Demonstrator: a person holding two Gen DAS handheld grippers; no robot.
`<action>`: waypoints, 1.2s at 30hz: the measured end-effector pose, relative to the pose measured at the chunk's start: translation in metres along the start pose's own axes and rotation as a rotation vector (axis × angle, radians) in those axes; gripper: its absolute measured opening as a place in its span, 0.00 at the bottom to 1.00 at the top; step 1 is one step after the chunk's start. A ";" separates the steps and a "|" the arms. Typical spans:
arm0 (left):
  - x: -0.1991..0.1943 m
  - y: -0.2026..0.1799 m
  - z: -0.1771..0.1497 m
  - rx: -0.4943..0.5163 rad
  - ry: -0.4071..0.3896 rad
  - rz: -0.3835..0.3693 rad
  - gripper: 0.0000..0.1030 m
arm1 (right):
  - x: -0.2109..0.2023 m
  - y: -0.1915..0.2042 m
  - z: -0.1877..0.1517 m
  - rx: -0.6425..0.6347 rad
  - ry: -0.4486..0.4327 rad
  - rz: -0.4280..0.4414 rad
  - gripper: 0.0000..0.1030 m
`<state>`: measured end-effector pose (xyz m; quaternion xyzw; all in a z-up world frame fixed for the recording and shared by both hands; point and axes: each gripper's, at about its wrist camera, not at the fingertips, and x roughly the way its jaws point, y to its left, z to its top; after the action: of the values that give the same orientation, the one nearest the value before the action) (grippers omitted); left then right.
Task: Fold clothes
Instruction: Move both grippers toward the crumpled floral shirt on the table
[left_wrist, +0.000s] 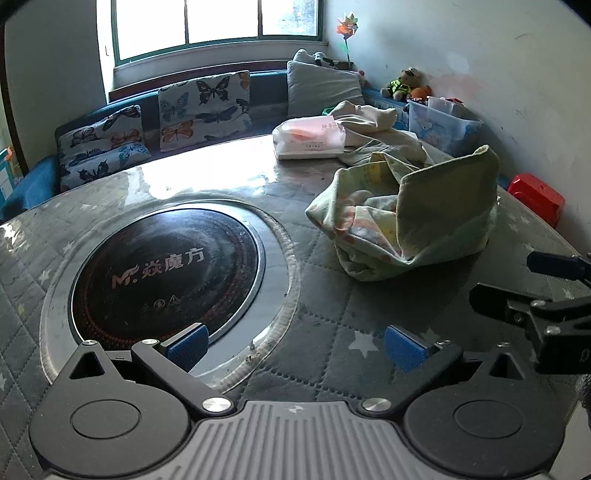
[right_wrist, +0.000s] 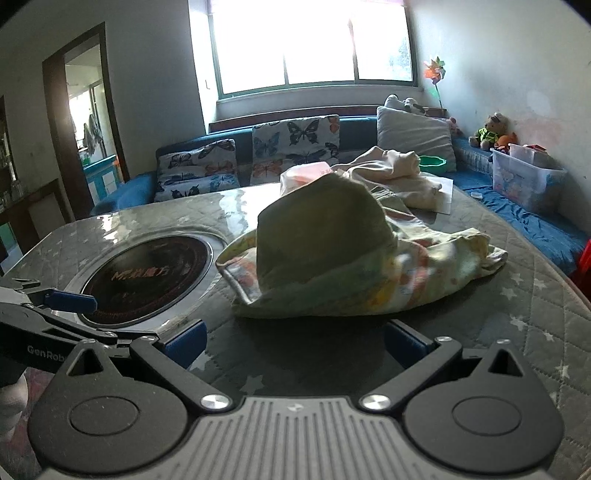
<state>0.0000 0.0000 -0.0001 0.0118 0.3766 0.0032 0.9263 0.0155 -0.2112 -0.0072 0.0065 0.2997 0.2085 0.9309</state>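
Left gripper (left_wrist: 295, 345) hangs low over the table (left_wrist: 332, 362) at the near rim of the built-in hob (left_wrist: 166, 273), jaws spread wide, blue pads clear of everything, nothing held. Right of the hob the crumpled green printed garment (left_wrist: 402, 218) lies in a heap, one flap standing up, no flat fold visible; a cream garment (left_wrist: 376, 125) is bunched further back beside a plastic-wrapped packet (left_wrist: 310, 138). Right gripper (right_wrist: 293, 341) sits just short of the green heap's near edge, jaws likewise spread wide, empty, not touching cloth as far as the right wrist view shows. Judgement on risks: the heap is layered, so a pinch at the near edge could take several plies at once and drag the whole bundle instead of opening it; the glossy table cover looks slick, so cloth may slide toward the hob when pulled; the upright flap will probably collapse unpredictably once disturbed; the left gripper is well apart from the garment, so a one-sided lift would twist it rather than spread it
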 end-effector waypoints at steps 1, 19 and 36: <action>0.000 0.000 0.000 -0.002 0.007 -0.003 1.00 | 0.000 -0.001 0.001 0.003 0.001 0.001 1.00; 0.009 -0.024 0.028 0.077 0.021 -0.036 1.00 | -0.004 -0.010 0.017 -0.049 -0.010 -0.056 1.00; 0.017 -0.042 0.028 0.135 0.067 -0.042 1.00 | -0.010 -0.021 0.019 -0.045 0.000 -0.081 1.00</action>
<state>0.0313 -0.0420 0.0068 0.0661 0.4068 -0.0412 0.9102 0.0269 -0.2320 0.0113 -0.0265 0.2950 0.1772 0.9385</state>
